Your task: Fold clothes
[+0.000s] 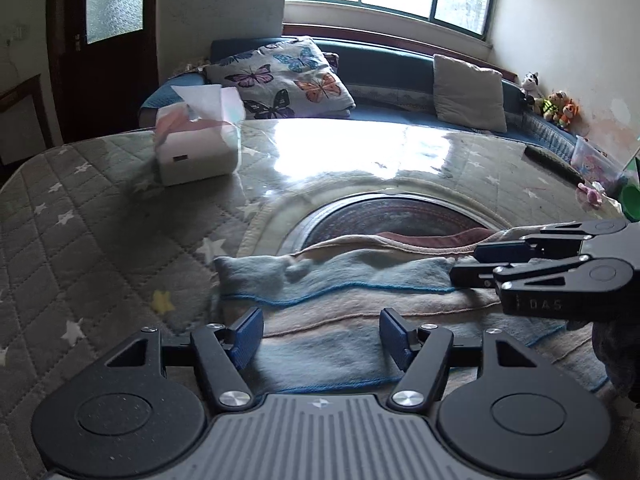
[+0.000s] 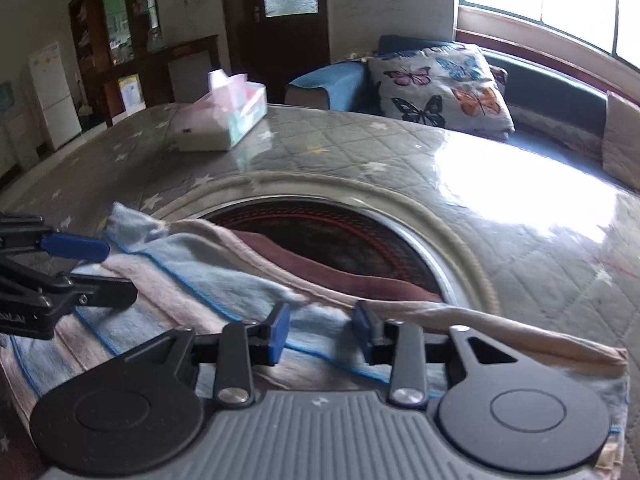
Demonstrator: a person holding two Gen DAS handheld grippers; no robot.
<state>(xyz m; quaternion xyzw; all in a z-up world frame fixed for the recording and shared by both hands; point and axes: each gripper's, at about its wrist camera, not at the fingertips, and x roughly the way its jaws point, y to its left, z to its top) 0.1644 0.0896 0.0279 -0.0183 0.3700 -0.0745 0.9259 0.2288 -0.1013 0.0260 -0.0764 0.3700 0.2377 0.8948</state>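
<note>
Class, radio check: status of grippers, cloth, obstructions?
Left gripper open, right gripper open, both empty. Striped towel folded on table. Tissue box clear of it.

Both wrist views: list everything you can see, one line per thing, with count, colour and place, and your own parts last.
folded cloth: one, pale blue and pink stripes, near edge of the table, under both grippers
table cover: one, grey quilted with white stars, glossy sheet over it
round inset: one, dark, table centre, partly under the cloth
tissue box: one, white and pink, far left of table
butterfly pillow: one, pale with coloured butterflies, on the blue sofa
plain cushion: one, beige, sofa right
soft toys: several, mixed colours, sofa's right end
door: one, dark brown, back wall
left gripper: black with blue pads, open over the cloth
right gripper: same colours, open over the cloth
</note>
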